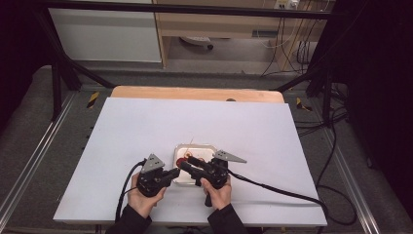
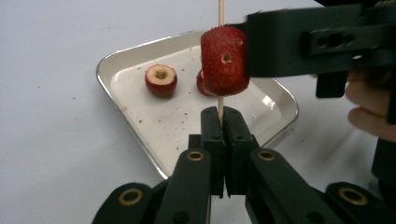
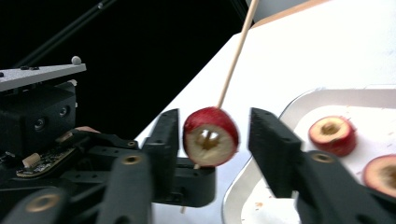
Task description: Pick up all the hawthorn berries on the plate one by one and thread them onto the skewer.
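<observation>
High view: both grippers meet over a small metal tray (image 1: 210, 147) near the middle of the white table (image 1: 146, 131). Left gripper view: left gripper (image 2: 226, 114) is pinched tight on a wooden skewer (image 2: 221, 11) with a red fruit (image 2: 224, 60) threaded on it, above the tray. Right gripper view: right gripper (image 3: 212, 135) is spread wide, its jaws on either side of that fruit, not touching. Two more fruits (image 3: 332, 135) sit in the tray.

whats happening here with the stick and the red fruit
A person is threading cored red fruit onto a wooden skewer over a metal tray. The left tongs are shut on the skewer's lower end, holding it upright. One fruit piece is already on the skewer, and the right tongs sit open around it, apparently not clamping it. Two more pieces, one of them with its core hole up, wait in the tray.
</observation>
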Available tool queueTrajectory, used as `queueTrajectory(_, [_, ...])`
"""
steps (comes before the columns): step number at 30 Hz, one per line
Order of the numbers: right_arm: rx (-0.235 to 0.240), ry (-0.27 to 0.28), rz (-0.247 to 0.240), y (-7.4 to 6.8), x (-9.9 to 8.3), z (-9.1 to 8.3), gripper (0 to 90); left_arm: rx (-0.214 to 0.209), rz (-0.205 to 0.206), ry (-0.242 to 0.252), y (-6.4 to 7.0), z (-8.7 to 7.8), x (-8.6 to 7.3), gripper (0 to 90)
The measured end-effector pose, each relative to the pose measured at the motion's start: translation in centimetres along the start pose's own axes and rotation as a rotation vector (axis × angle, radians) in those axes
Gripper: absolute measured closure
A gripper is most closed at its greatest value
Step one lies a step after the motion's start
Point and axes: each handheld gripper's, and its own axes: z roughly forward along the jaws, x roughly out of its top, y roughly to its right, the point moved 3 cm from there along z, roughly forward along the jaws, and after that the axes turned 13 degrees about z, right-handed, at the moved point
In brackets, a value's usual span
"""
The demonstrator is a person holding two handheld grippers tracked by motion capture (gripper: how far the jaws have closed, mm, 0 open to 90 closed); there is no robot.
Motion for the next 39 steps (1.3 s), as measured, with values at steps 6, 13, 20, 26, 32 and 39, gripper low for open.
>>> queueTrajectory(6, [-0.085,-0.057,-0.115,-0.1,1.5,-1.2,26.8,0.008,0.024,-0.003,-0.6,-0.6,-0.3,88.3])
queueTrajectory(13, [-0.207,-0.181,-0.232,0.7,3.0,-2.6,11.5,0.003,0.081,-0.036,-0.9,-0.9,-0.8,88.2])
queueTrajectory(20, [-0.28,-0.316,-0.281,1.6,3.9,-2.8,9.3,0.005,0.095,-0.049,-1.6,-1.4,-1.2,88.2])
queueTrajectory(26, [-0.345,-0.387,-0.326,1.8,5.2,-2.4,9.5,0.011,0.092,-0.058,-2.2,-1.9,-1.5,88.2])
queueTrajectory(32, [-0.398,-0.501,-0.404,1.8,6.0,-1.0,10.0,0.015,0.083,-0.06,-2.7,-2.2,-1.8,88.2])
queueTrajectory(39, [-0.428,-0.618,-0.427,2.2,6.6,0.9,9.8,0.019,0.079,-0.06,-3.0,-2.2,-1.9,88.2])
